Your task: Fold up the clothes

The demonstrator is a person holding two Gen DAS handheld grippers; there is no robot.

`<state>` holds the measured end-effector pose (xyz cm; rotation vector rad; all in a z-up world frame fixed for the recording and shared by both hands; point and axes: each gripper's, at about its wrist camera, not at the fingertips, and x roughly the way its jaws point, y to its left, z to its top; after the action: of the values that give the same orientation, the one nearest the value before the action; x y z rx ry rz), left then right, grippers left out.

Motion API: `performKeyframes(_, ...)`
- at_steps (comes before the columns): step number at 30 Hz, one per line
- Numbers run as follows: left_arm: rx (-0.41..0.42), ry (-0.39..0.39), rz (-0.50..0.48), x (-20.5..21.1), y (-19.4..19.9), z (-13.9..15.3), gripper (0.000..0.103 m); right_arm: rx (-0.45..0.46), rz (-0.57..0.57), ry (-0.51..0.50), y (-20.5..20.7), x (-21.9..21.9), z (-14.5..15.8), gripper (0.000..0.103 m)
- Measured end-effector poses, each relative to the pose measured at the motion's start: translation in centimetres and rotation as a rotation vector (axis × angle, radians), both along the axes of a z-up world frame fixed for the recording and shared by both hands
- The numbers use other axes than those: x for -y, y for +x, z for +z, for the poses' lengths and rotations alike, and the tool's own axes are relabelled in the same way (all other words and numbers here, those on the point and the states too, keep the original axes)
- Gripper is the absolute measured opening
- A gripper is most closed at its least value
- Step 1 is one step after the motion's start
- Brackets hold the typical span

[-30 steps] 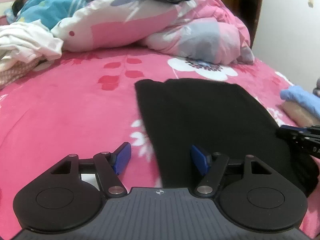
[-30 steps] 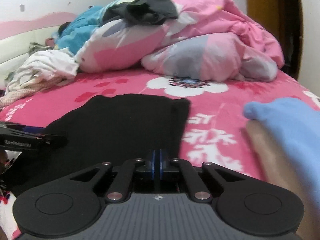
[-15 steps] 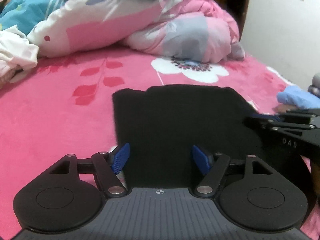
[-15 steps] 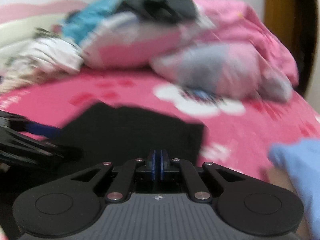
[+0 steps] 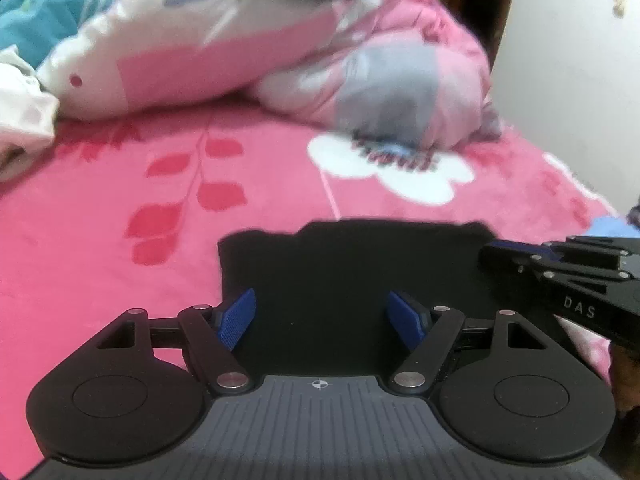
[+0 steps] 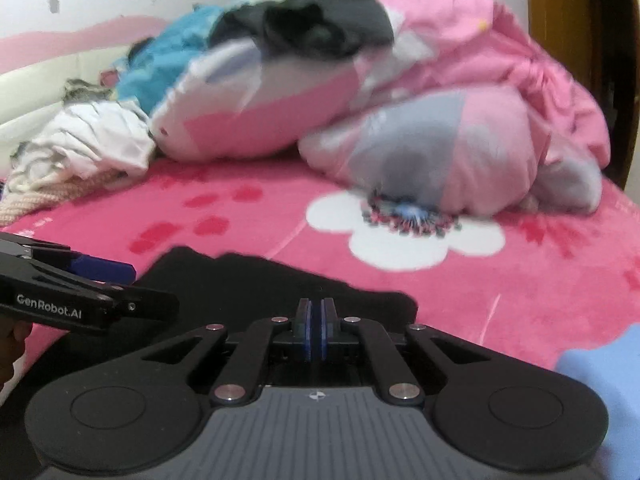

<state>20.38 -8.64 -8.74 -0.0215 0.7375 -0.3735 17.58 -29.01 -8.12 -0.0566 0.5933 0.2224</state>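
A white crumpled garment (image 6: 92, 140) lay at the far left of the pink floral bedspread (image 5: 100, 208). The left gripper (image 5: 322, 316) stood spread above the black folded garment (image 5: 344, 256), touching nothing. The right gripper (image 6: 316, 312) had its pads pressed together; whether cloth was pinched was unclear. A light-blue garment (image 6: 600, 364) lay right.
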Motion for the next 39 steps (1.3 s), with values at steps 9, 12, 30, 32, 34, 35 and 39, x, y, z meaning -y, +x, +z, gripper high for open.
performKeyframes(9,0.094,0.04,0.037,-1.0,-0.1,0.7,0.078,0.012,-0.136,0.055,0.4,4.0,0.6,0.003)
performKeyframes(12,0.086,0.03,0.008,-0.1,1.0,1.1,0.078,0.024,-0.06,0.051,1.3,2.5,0.9,0.004)
performKeyframes(30,0.124,0.071,0.066,-2.1,-1.7,3.5,0.081,0.02,-0.144,0.016,-1.6,2.4,2.2,0.005)
performKeyframes(32,0.127,0.071,0.029,-2.0,-3.7,4.1,0.081,0.026,-0.095,0.018,-3.2,1.3,3.0,0.005)
performKeyframes(34,0.115,0.061,-0.011,-1.8,-5.7,4.1,0.081,0.017,-0.042,0.041,-4.7,0.2,3.3,0.005)
performKeyframes(35,0.101,0.055,-0.029,-1.6,-6.5,3.8,0.081,0.009,-0.02,0.053,-5.3,-0.2,3.1,0.005)
performKeyframes(39,0.03,0.065,-0.083,-0.7,-8.8,1.8,0.081,-0.055,0.006,0.086,-7.1,-0.9,1.7,0.005)
